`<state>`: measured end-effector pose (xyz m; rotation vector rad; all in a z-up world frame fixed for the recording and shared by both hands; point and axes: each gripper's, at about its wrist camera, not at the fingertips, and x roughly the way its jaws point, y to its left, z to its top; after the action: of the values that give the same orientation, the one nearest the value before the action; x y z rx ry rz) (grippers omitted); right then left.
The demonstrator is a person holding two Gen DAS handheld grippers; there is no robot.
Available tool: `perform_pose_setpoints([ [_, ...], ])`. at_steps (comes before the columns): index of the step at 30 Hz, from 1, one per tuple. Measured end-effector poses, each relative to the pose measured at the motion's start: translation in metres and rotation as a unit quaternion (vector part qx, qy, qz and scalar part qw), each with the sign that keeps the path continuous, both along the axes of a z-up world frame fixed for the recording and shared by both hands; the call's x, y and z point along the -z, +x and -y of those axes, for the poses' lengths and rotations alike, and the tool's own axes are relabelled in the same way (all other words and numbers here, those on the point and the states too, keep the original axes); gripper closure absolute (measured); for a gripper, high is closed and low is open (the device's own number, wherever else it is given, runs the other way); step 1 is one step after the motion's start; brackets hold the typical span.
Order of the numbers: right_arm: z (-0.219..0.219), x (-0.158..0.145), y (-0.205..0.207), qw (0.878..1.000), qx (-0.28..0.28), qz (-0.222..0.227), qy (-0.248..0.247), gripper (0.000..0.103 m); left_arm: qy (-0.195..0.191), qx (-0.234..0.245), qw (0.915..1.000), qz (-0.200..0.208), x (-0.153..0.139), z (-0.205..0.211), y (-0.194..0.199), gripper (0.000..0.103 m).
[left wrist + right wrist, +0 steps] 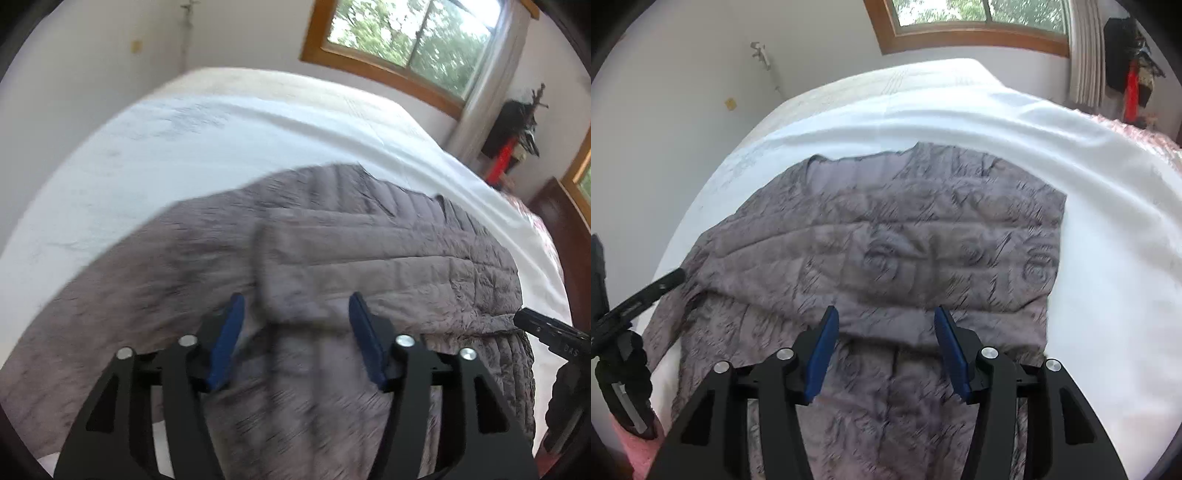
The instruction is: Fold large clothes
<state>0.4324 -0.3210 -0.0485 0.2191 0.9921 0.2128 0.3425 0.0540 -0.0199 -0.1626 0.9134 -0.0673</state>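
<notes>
A grey quilted jacket point(369, 251) lies spread on the white sheet of a bed point(166, 155), with a sleeve folded across its body. My left gripper point(295, 306) is open just above the jacket, its blue pads on either side of the sleeve's end. In the right wrist view the same jacket point(905, 236) fills the middle. My right gripper point(882, 317) is open above the folded sleeve's lower edge, holding nothing. The right gripper's tip shows at the left view's right edge point(546, 328); the left gripper shows at the right view's left edge point(639, 299).
The bed stands against a white wall point(74, 62) on the left. A wood-framed window point(971, 22) is beyond the bed's far end. Dark and red clothes hang at the far right point(1130, 74). A pink patterned cover point(1137, 136) lies at the bed's right edge.
</notes>
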Motion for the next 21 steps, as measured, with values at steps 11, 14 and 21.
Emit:
perform_pose_setpoints([
  [11,-0.018,0.017,0.001,0.999,-0.024,-0.037,-0.016,0.049,0.093,-0.187,0.9774,-0.033,-0.001,-0.176,-0.116,0.031],
  [14,-0.026,0.018,0.001,0.998,-0.033,-0.038,-0.026,0.049,0.101,-0.246,0.9624,-0.054,0.008,-0.227,-0.145,0.03],
  [21,-0.033,0.023,0.002,0.998,-0.037,-0.045,-0.033,0.049,0.033,-0.296,0.9511,-0.082,0.035,-0.291,-0.183,0.026],
])
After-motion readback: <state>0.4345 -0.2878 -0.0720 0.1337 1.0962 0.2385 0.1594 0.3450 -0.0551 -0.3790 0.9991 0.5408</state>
